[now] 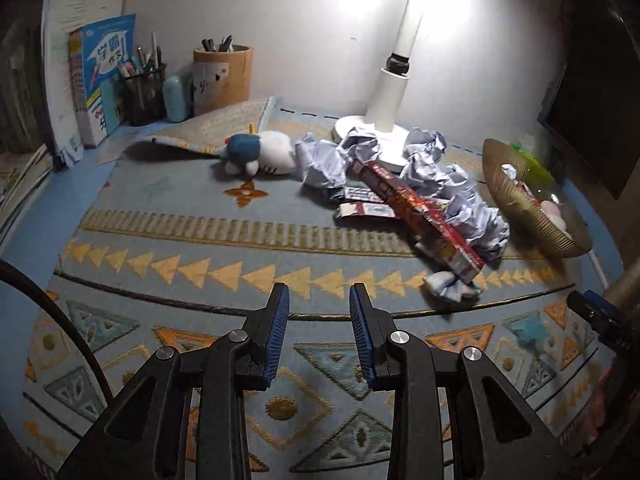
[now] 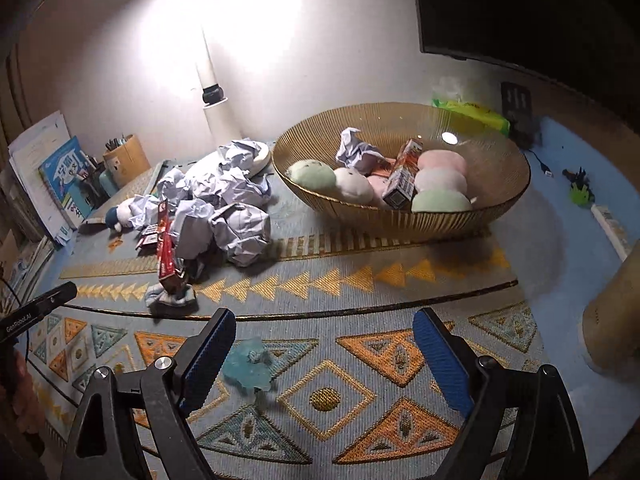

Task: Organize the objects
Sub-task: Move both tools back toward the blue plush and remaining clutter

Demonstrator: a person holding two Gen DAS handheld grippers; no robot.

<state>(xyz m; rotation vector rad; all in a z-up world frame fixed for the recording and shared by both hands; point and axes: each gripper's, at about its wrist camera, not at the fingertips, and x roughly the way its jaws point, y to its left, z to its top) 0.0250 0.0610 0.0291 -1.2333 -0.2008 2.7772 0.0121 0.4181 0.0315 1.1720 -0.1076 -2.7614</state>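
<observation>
A pile of crumpled white paper lies on the patterned mat with red boxes and a blue-white plush toy. A ribbed amber bowl at the right holds round plush balls, a small carton and crumpled paper. The pile also shows in the left wrist view, with the long red box and the bowl. My left gripper is open and empty above the mat. My right gripper is open wide and empty, with a pale blue scrap beside its left finger.
A white lamp base stands behind the pile. Pen holders, a book and papers stand at the back left. A green pack, a cable and a power strip lie at the right. A small folded cloth lies by the red box.
</observation>
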